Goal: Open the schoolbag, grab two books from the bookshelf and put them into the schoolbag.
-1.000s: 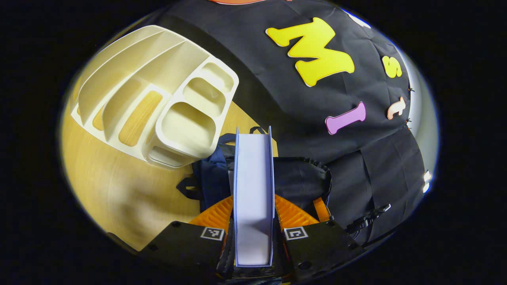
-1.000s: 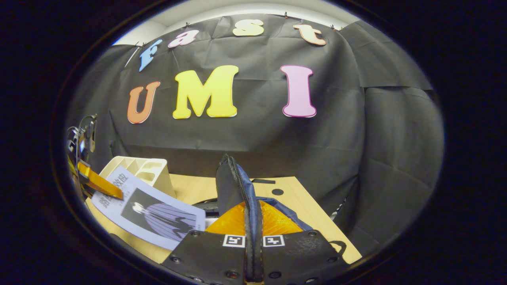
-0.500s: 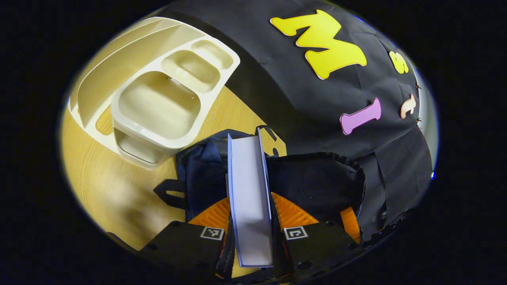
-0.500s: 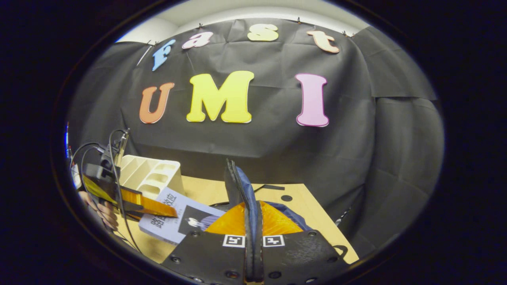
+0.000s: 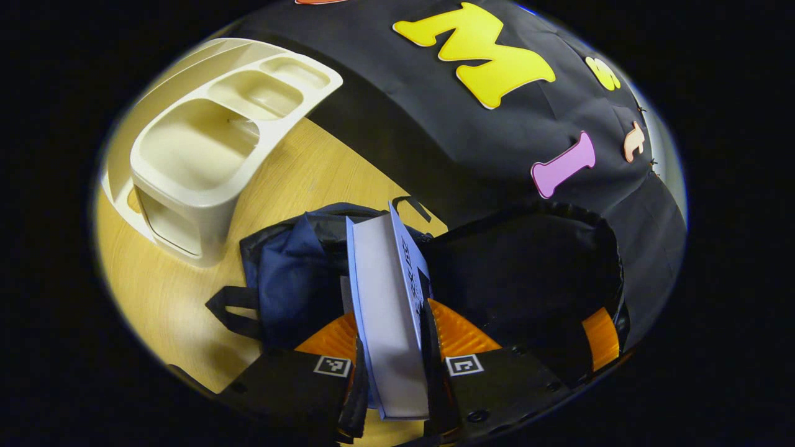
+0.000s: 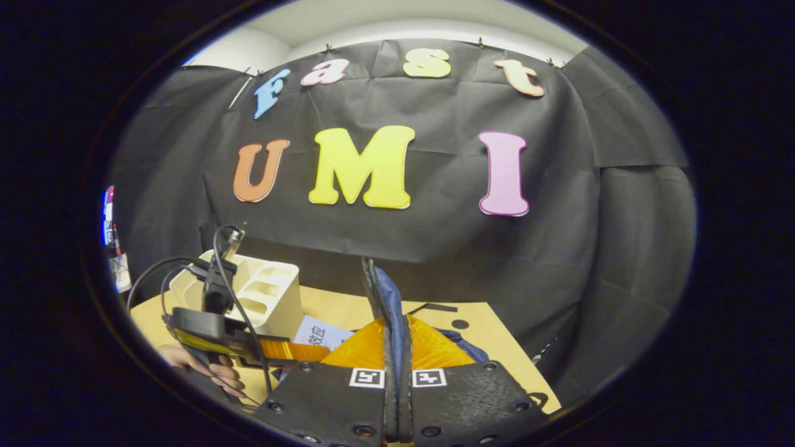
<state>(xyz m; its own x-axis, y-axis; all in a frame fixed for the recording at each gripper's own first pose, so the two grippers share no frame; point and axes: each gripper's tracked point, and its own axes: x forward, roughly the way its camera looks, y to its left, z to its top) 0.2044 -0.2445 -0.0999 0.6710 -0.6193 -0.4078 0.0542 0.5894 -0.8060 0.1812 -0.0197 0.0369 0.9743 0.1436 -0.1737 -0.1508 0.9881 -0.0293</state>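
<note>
Schoolbag point(image 5: 292, 279), dark blue, lies on the wooden table point(image 5: 174, 292) with its black-lined mouth held wide. In the left gripper view a pale-covered book point(image 5: 388, 310) stands on edge, pages toward the camera, its far end lowered into the opening of the bag. The left gripper point(image 5: 392, 366) is clamped on the book, one finger pressed to each cover. A cream plastic bookshelf point(image 5: 205, 143) with divided compartments stands on the table just behind and beside the bag.

In the right gripper view the right gripper point(image 6: 396, 397) has its fingers pressed together on the zippered flap point(image 6: 380, 298) of the bag, which rises upright between them. To the side in that view, the other gripper shows with its cables, a person's hand point(image 6: 211, 369) around its handle, and a corner of the book's cover peeks out in front of the bookshelf. Black cloth hangs behind the table.
</note>
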